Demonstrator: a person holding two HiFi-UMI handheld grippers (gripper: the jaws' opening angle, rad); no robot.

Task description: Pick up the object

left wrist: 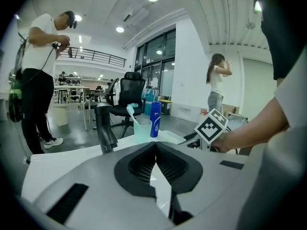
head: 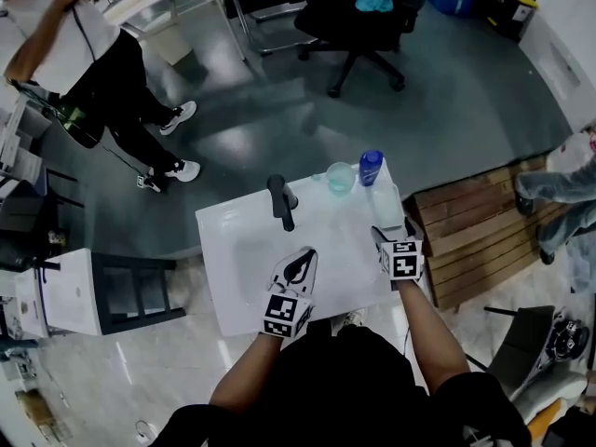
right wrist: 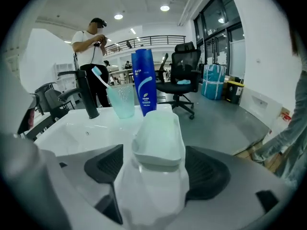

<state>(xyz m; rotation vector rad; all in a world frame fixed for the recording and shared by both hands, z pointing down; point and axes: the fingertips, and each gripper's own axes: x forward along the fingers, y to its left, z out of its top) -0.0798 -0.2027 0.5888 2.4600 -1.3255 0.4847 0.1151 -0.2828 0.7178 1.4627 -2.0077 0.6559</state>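
A white soap dish sits on the right rim of the white sink. Its near end lies between the pads of my right gripper, and a gap shows on each side. That gripper is open at the sink's right edge. Behind the dish stand a blue bottle and a clear cup holding a toothbrush. My left gripper hovers over the sink's front with its jaws shut on nothing.
A black faucet rises at the sink's back edge. A person stands far left, an office chair is behind the sink, and a wooden pallet lies to the right. A black shelf unit stands left.
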